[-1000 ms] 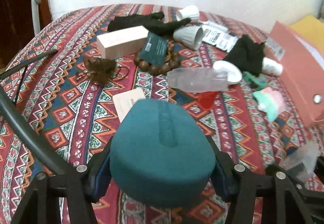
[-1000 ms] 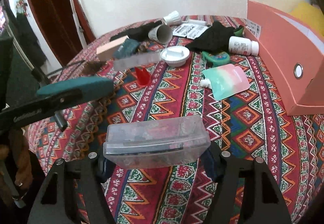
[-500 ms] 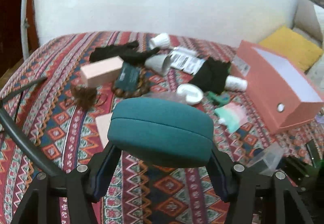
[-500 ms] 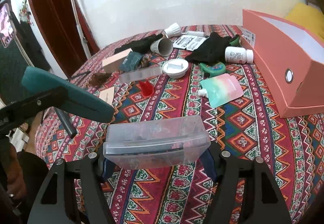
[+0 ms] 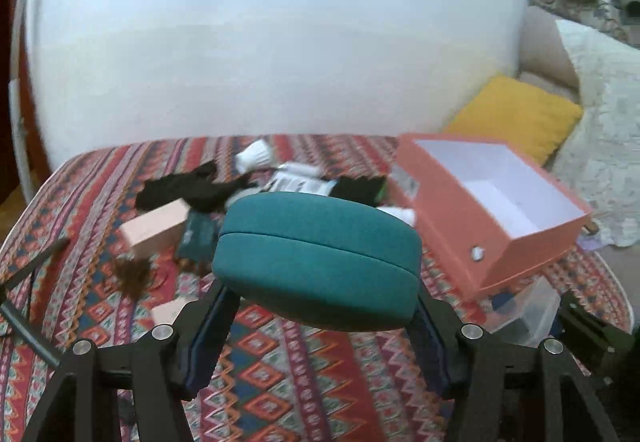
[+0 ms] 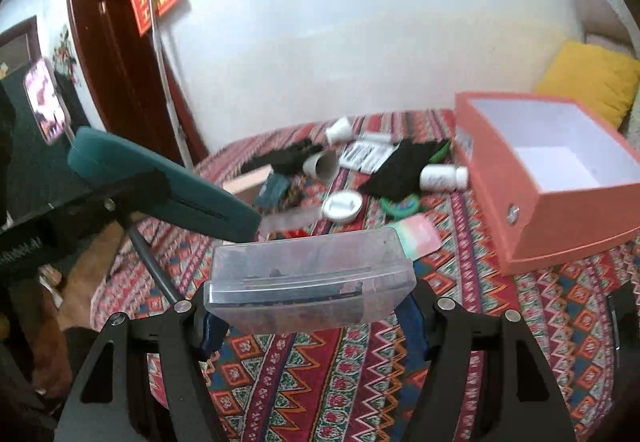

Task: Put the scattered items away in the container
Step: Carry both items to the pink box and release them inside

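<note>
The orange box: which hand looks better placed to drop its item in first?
Probably the right tool: its clear case sits nearer the open orange box; the left's teal case hangs farther off.

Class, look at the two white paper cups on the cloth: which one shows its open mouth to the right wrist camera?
The paper cup beside the black cloth, lying sideways, mouth visible. The far paper cup by the wall shows only its outside.

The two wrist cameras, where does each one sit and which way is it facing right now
Left wrist: behind the left gripper, raised above the table, facing the wall; its fingers clamp a teal case.
Right wrist: behind the right gripper, facing the wall; it holds a clear plastic box.
Shared: orange box, teal case.
</note>
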Available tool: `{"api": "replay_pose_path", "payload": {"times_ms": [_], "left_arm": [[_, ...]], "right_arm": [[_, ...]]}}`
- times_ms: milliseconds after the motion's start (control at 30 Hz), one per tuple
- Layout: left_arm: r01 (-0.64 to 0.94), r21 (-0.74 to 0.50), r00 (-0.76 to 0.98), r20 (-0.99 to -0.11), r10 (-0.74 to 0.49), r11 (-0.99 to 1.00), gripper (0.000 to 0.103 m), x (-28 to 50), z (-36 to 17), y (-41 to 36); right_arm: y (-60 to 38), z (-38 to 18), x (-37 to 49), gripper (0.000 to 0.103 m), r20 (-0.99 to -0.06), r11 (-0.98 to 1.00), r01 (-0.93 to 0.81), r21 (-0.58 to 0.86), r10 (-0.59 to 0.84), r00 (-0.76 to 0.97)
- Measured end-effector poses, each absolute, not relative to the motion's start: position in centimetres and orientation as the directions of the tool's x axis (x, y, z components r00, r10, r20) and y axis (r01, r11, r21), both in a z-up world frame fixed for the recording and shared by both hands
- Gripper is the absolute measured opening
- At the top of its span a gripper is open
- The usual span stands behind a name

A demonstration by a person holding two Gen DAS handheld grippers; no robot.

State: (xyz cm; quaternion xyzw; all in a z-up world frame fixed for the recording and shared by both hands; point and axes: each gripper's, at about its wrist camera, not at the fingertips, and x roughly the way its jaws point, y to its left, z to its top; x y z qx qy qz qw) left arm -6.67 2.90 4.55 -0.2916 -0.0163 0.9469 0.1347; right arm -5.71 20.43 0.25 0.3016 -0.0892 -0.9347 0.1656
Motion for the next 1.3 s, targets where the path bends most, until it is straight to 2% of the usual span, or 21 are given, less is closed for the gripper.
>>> {"api": "replay_pose_path", "payload": {"times_ms": [200,467,733,867,1000,1100,1200,1267,1300], "left_arm": [[-0.341,-0.097,-0.784,-0.520,0.340,-0.935,0.068,-7.1,6.8,7.8],[-0.473,-0.092,-0.741,-0.497,0.452,-0.876,0.068,-9.6,9.0,16.6],[-0.533,-0.079,-0.703,-0.514,0.493,-0.842,0.068,-15.7,10.4,25.2],[-0.539,-0.063,-0.690,-0.538,0.484,-0.840,0.068,-19.3,9.7,28.8],[-0.546,-0.040,-0.654,-0.603,0.456,-0.837,0.068,-23.1,7.2,32.1],[-0.554,-0.030,-0.611,-0.664,0.430,-0.832,0.068,-25.7,4.3,34.5],[-0.552,-0.086,-0.539,-0.722,0.433,-0.830,0.068,-28.0,1.2,36.0],[-0.546,-0.083,-0.531,-0.735,0.421,-0.834,0.069,-28.7,0.0,36.6],[-0.540,-0.061,-0.549,-0.731,0.406,-0.840,0.073,-28.8,-0.2,36.9]], "right_arm": [[25.1,3.4,-3.6,0.072,-0.478,-0.950,0.174,0.260,-0.283,-0.831],[33.7,8.3,-2.5,0.072,-0.400,-0.982,-0.008,0.190,-0.070,-0.914],[43.1,12.2,-6.2,0.072,-0.348,-0.964,-0.192,0.185,0.119,-0.930],[47.6,12.2,-10.3,0.072,-0.366,-0.935,-0.262,0.240,0.163,-0.916],[51.5,10.8,-15.1,0.072,-0.415,-0.906,-0.306,0.291,0.169,-0.894],[53.3,7.9,-18.7,0.072,-0.475,-0.894,-0.329,0.304,0.157,-0.866],[54.2,4.4,-21.6,0.072,-0.546,-0.885,-0.361,0.295,0.154,-0.823],[54.6,2.3,-22.9,0.072,-0.584,-0.878,-0.369,0.304,0.134,-0.800],[54.7,1.4,-23.7,0.073,-0.603,-0.878,-0.370,0.304,0.123,-0.788]]}}
